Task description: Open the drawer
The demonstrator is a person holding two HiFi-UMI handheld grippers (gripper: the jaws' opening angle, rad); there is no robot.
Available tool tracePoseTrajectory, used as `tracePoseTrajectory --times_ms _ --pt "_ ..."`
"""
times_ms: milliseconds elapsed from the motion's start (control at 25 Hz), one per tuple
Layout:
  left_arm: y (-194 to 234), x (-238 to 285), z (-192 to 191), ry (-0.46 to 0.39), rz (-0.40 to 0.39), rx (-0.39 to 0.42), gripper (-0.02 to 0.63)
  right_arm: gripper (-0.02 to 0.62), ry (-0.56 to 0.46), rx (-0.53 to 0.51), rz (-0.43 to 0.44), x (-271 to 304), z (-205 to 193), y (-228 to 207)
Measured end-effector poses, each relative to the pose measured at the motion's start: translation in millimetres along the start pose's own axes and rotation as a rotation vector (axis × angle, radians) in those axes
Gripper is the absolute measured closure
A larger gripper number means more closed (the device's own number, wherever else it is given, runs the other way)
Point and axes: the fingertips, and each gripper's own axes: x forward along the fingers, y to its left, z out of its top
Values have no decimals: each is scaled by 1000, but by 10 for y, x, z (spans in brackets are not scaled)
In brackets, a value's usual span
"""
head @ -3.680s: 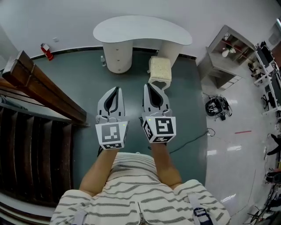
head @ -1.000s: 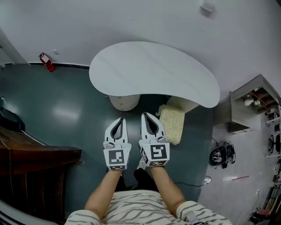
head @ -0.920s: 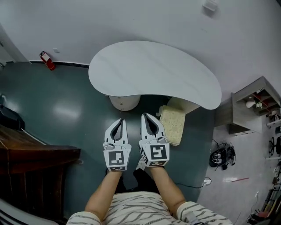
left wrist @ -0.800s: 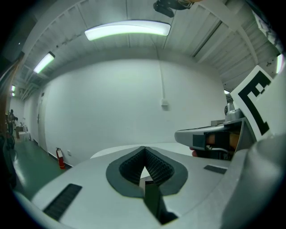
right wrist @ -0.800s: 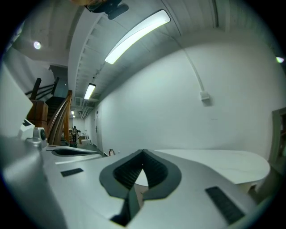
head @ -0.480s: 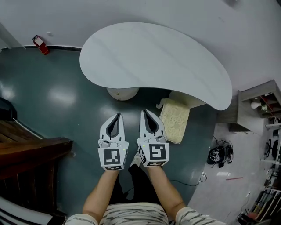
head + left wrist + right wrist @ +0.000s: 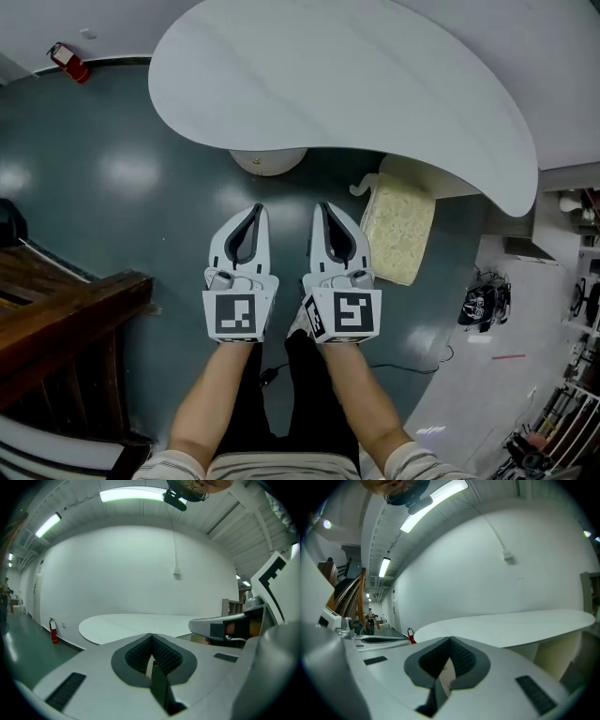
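The white curved desk top (image 7: 347, 84) fills the upper part of the head view. Under its near edge only the rounded top of the cream drawer pedestal (image 7: 268, 161) shows; its drawer fronts are hidden. My left gripper (image 7: 256, 210) and right gripper (image 7: 324, 208) hang side by side over the dark green floor, just short of the pedestal, both pointing at the desk. Both are shut with nothing between the jaws. In the left gripper view the shut left gripper (image 7: 151, 638) faces the desk top (image 7: 136, 623). The right gripper view shows the shut right gripper (image 7: 450, 641) below the desk top (image 7: 511, 623).
A cream cushioned stool (image 7: 398, 230) stands under the desk, right of my right gripper. A dark wooden stair rail (image 7: 66, 314) runs at the left. A red fire extinguisher (image 7: 67, 58) stands by the far wall. A black device (image 7: 483, 305) and cables lie at the right.
The desk has come closer and now fills more of the head view. Both grippers have sunk together towards the floor, still side by side and shut.
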Motion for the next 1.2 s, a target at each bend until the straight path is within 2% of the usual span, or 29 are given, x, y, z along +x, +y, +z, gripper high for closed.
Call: tracePoseTrajectory --times_ms 280,360,680,920,1040,1120,1200 --pt "280 250 -572 -1 23 -20 601 581 22 -13 -27 267 -530 -16" --pt "349 318 -681 -22 29 -23 601 581 21 -9 -29 326 -663 -9" --pt "476 564 -994 -11 29 -6 600 581 35 -1 -28 545 -1098 -16" --pt "567 832 -1306 -13 17 96 600 581 51 -9 -22 661 -1283 8" --pt "702 951 -1479 -7 43 66 598 581 59 -3 -23 692 -1374 28" --pt "776 1027 -1583 7 58 37 567 581 62 6 -22 706 -1420 41" --pt "820 1102 -1648 17 64 41 547 581 62 12 -19 719 -1432 37"
